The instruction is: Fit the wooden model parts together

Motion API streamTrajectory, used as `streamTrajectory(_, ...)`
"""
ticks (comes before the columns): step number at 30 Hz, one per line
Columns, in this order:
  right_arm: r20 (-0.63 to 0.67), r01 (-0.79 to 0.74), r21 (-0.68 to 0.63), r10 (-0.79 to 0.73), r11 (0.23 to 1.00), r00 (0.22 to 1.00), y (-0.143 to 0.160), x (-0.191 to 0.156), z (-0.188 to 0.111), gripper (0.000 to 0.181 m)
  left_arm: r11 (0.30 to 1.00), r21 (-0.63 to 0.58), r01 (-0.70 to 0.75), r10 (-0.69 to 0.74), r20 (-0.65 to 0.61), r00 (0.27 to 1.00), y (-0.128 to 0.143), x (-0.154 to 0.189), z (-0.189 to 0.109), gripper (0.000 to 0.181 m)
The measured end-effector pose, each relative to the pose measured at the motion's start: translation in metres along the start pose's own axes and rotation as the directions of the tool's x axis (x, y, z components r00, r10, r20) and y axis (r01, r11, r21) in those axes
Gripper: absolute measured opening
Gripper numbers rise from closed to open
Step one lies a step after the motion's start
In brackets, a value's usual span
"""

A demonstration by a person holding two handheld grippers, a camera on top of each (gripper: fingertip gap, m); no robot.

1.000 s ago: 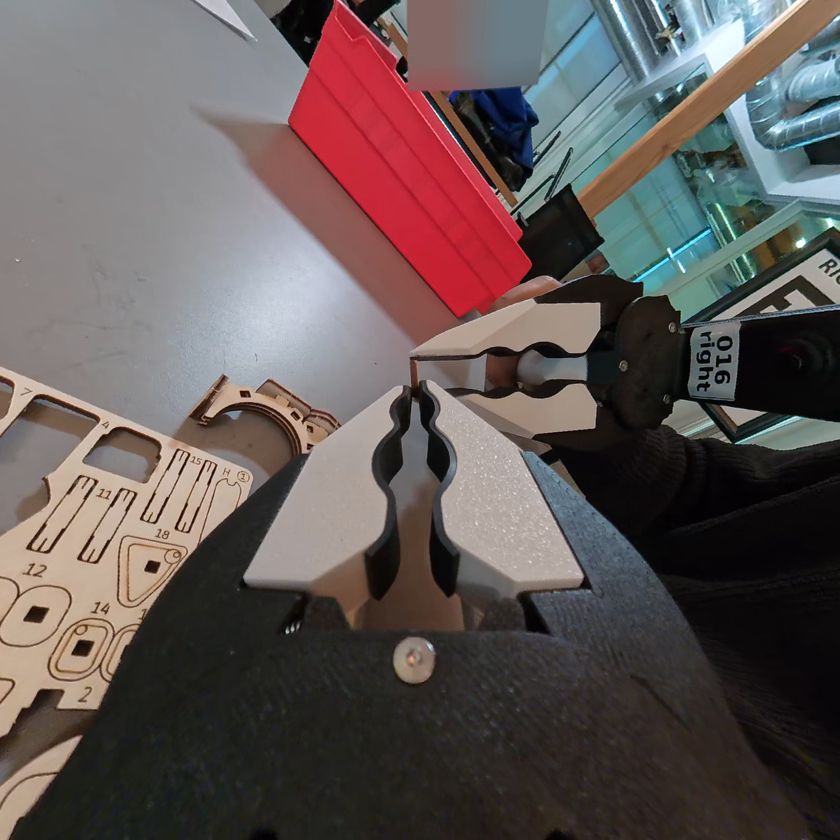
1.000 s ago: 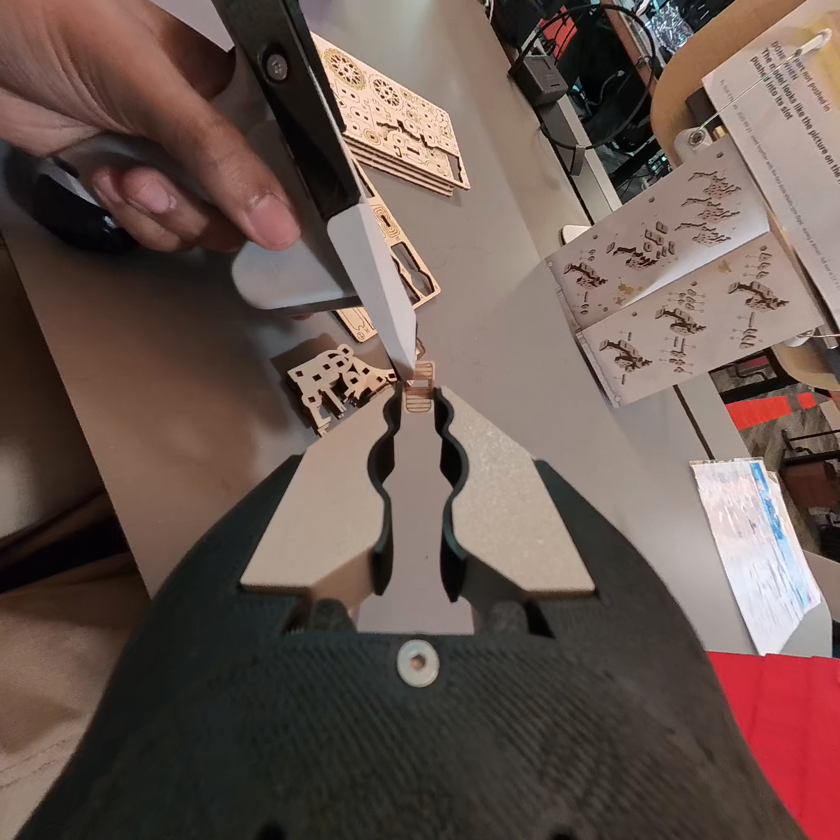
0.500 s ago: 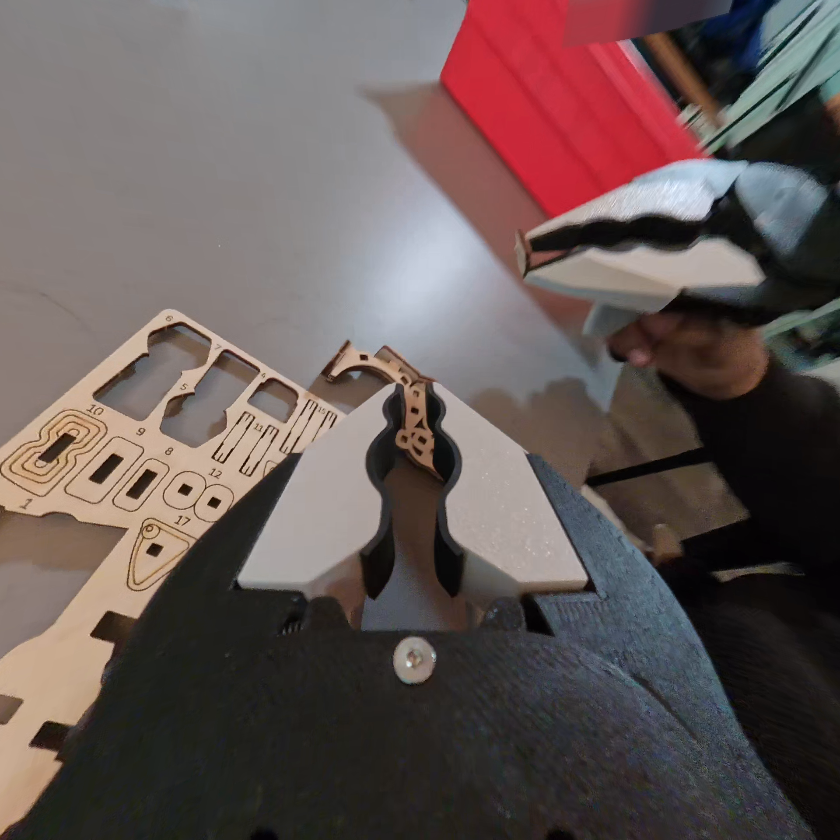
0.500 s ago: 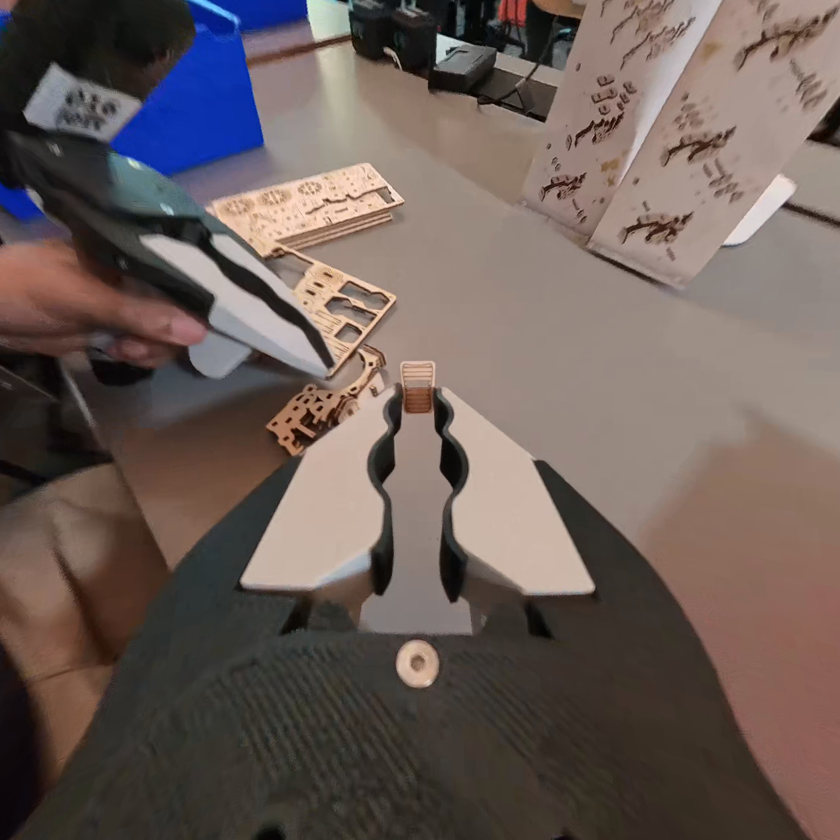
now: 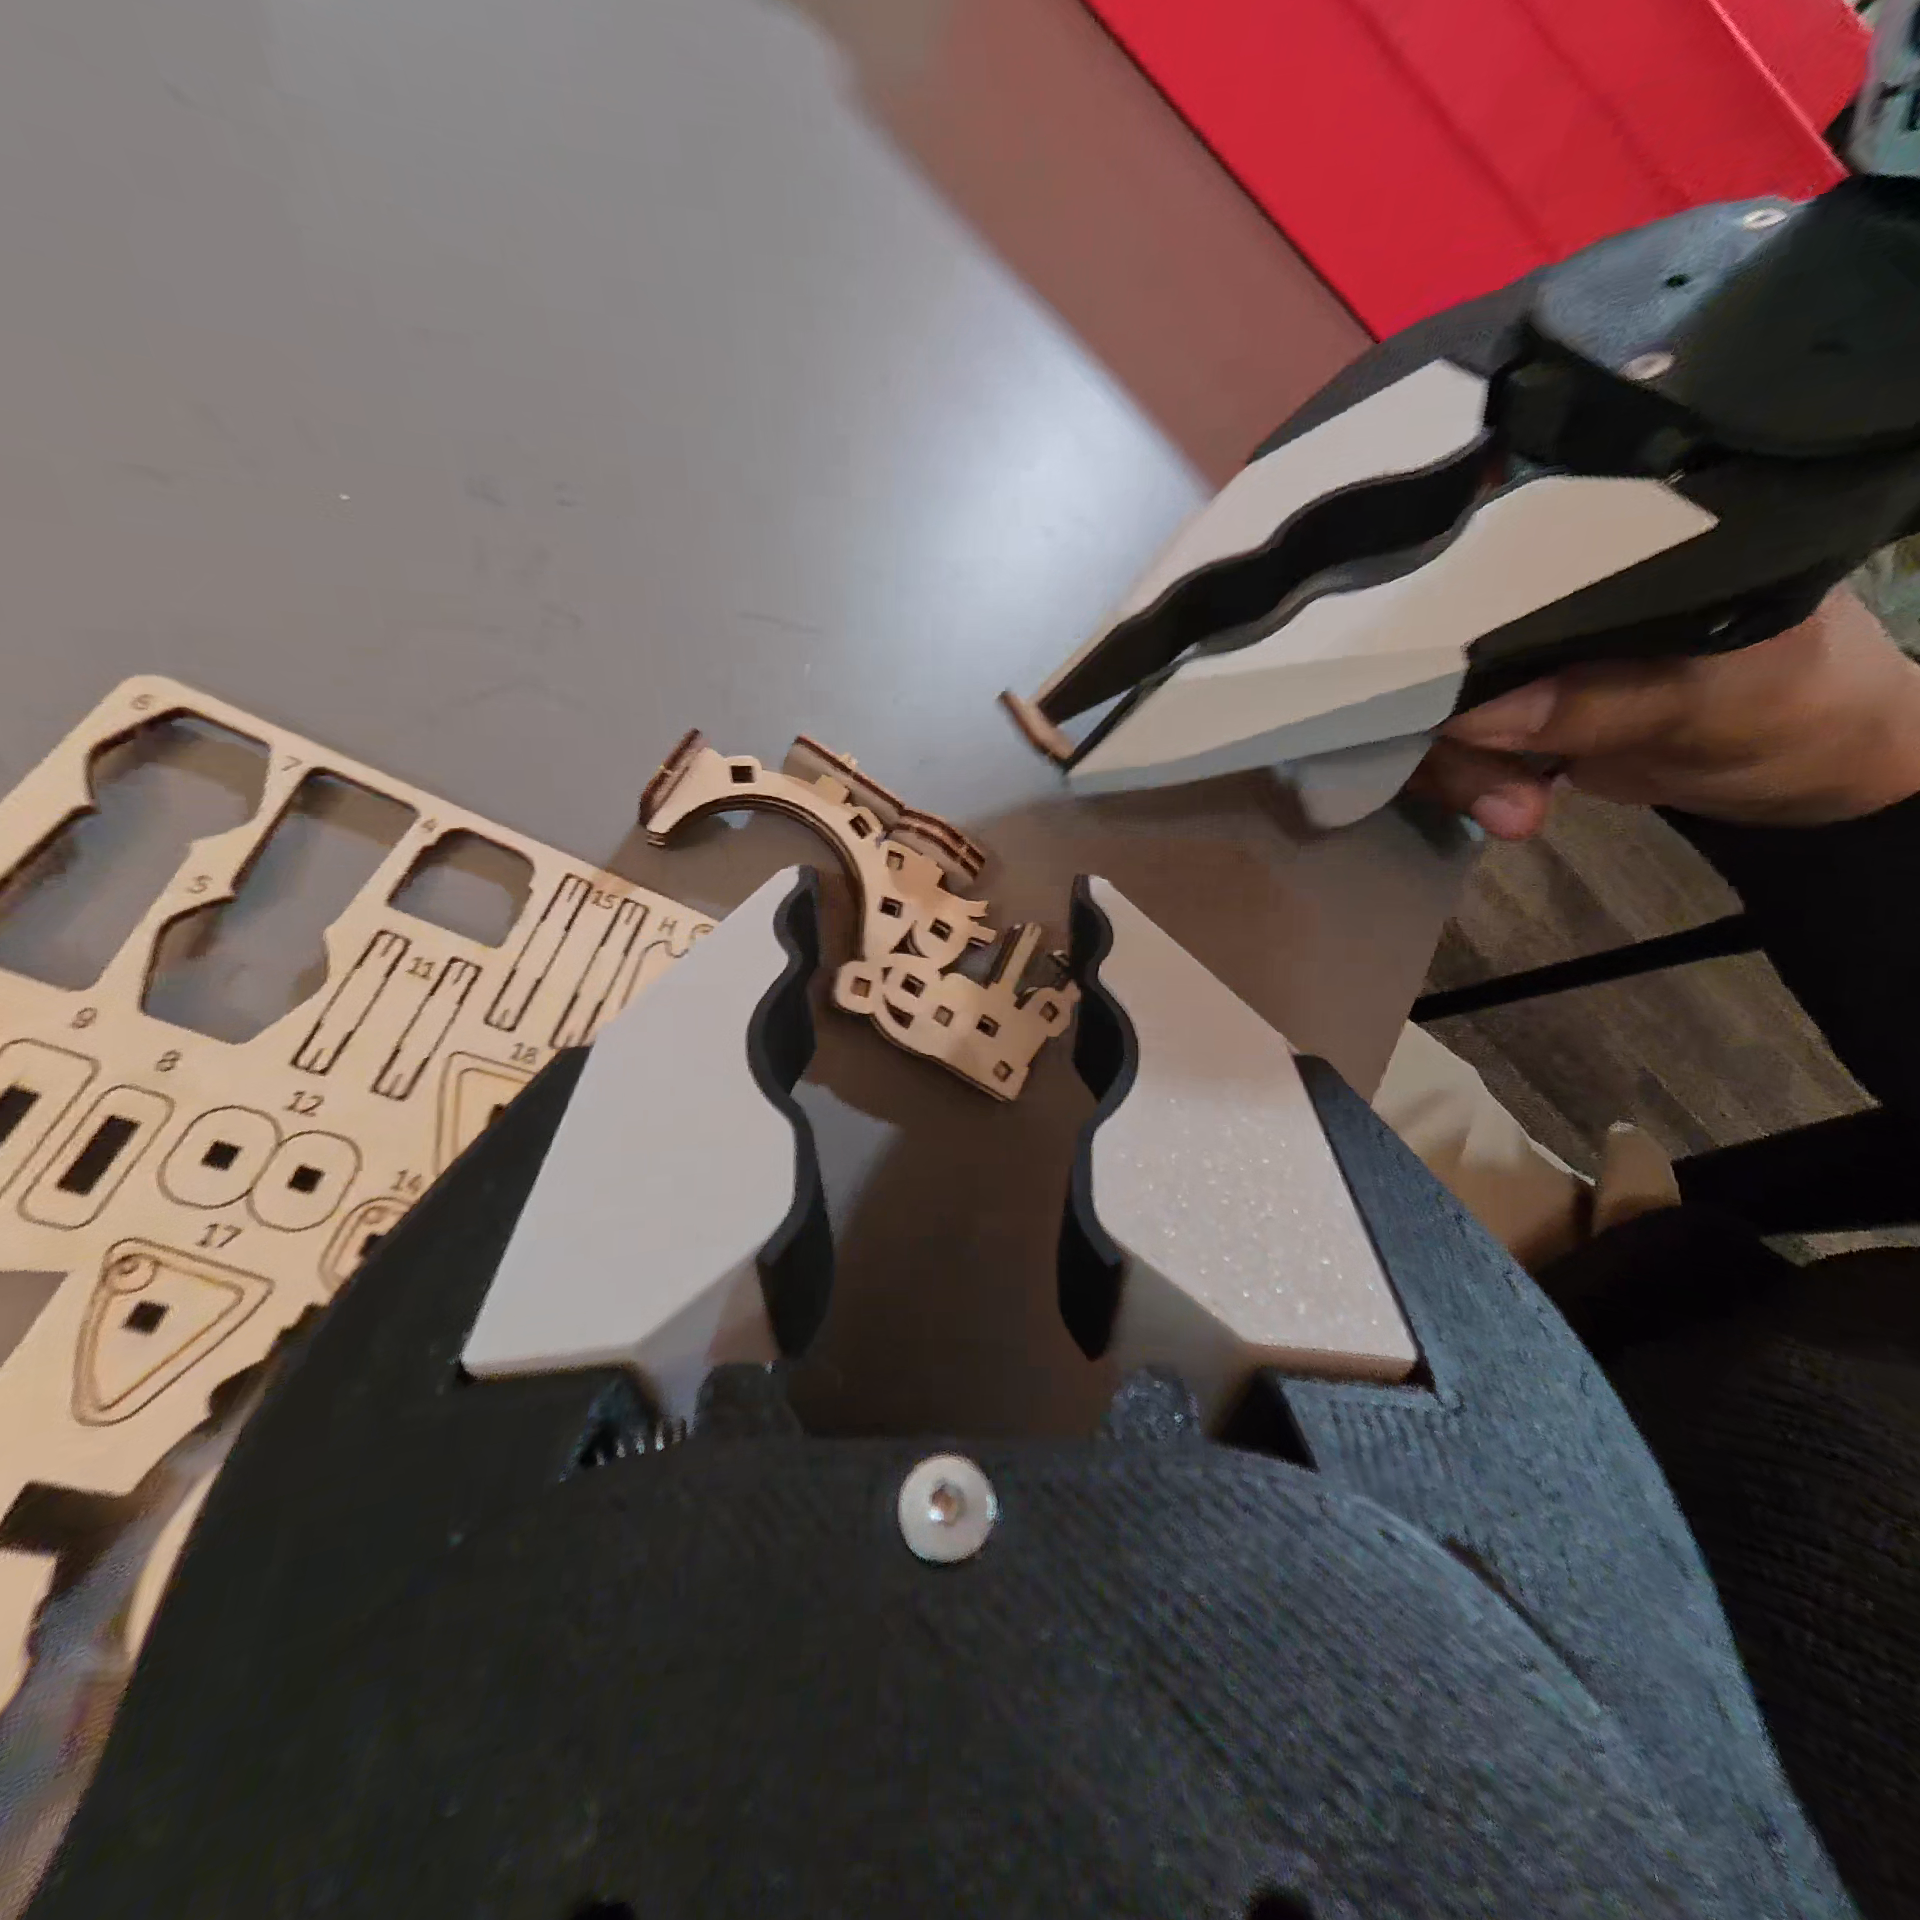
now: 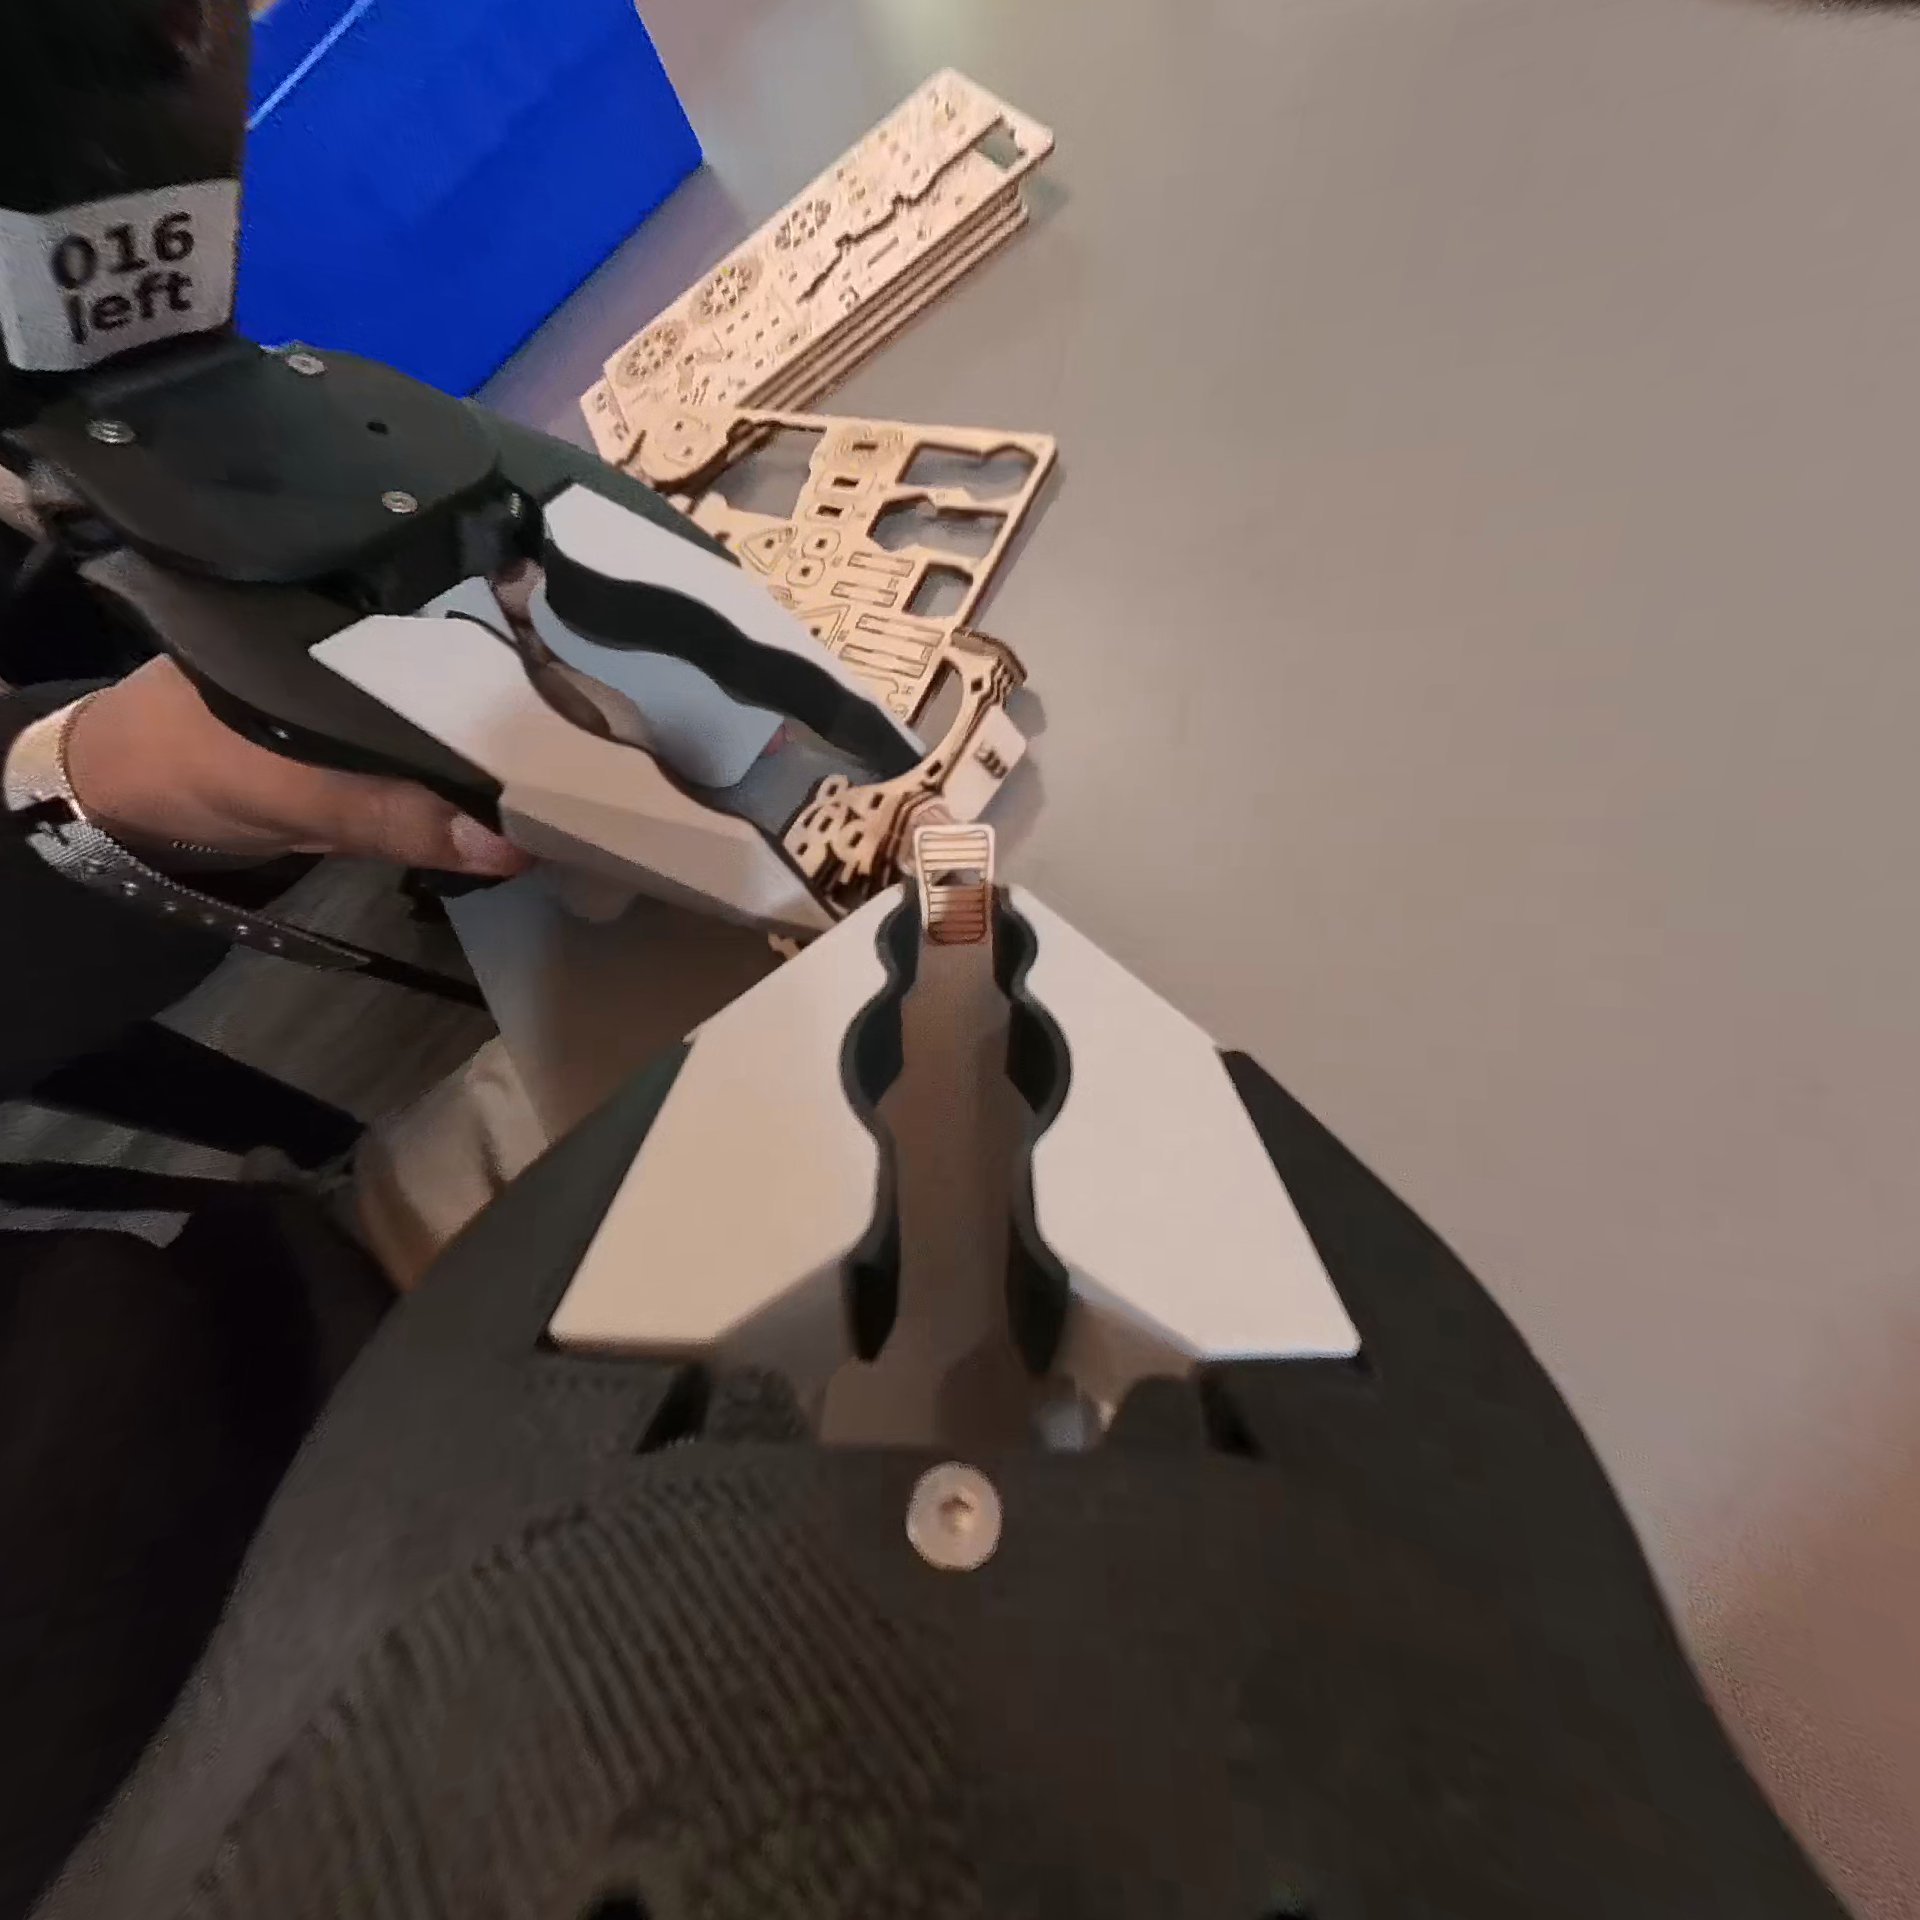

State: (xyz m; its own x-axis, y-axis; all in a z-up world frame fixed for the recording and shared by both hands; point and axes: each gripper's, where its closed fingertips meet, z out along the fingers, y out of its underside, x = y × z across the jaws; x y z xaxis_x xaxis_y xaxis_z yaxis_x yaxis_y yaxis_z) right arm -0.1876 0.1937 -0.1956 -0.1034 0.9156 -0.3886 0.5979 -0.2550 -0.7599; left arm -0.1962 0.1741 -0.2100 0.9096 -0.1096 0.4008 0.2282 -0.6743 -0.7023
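Note:
A partly built wooden model piece [image 5: 935, 966] with an arched arm lies on the grey table [image 5: 468, 364]. My left gripper [image 5: 940, 904] is open, its fingers on either side of the piece. It also shows in the right wrist view [image 6: 873, 831], low over the piece [image 6: 883, 821]. My right gripper [image 6: 954, 914] is shut on a small slatted wooden part [image 6: 954, 878], held just right of the piece. In the left wrist view the right gripper [image 5: 1049, 727] hovers behind the piece with the small part [image 5: 1029, 722] at its tips.
A punched-out wooden sheet [image 5: 260, 987] lies left of the piece, also seen in the right wrist view [image 6: 914, 540]. A stack of sheets [image 6: 821, 270] and a blue bin [image 6: 447, 177] lie beyond. A red bin [image 5: 1455, 135] stands at the back. The table edge [image 5: 1423, 935] is near.
Both grippers met at the small part a second ago. My left gripper let go, swung down over the built piece and opened wide. My right gripper kept the small part.

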Motion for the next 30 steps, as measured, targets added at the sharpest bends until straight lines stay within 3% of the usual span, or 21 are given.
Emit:
streamTrajectory(1, 0.004, -0.018, -0.018, 0.018, 1.000, 1.000, 0.004, -0.002, 0.004, 0.013, 1.000, -0.003, 0.005, -0.005, -0.020, 1.000, 0.001, 0.004, 0.001, 0.047)
streamTrajectory(7, 0.039, -0.045, -0.085, 0.048, 0.995, 0.998, 0.016, -0.010, 0.012, 0.013, 0.987, 0.029, 0.158, -0.150, -0.187, 0.971, -0.004, 0.019, 0.001, 0.045)
streamTrajectory(12, 0.124, -0.090, -0.086, 0.101, 0.992, 0.987, 0.017, -0.017, 0.008, 0.013, 0.921, 0.043, 0.388, -0.343, -0.387, 0.856, -0.017, 0.025, -0.007, 0.047)
streamTrajectory(22, 0.280, -0.171, 0.011, 0.162, 0.985, 0.946, -0.003, -0.029, -0.004, 0.013, 0.852, 0.063, 0.519, -0.376, -0.617, 0.691, -0.038, 0.030, -0.031, 0.016)
streamTrajectory(30, 0.283, -0.162, 0.020, 0.150, 0.987, 0.948, -0.004, -0.029, -0.006, 0.013, 0.913, 0.143, 0.382, -0.229, -0.593, 0.772, -0.039, 0.038, -0.032, 0.018)
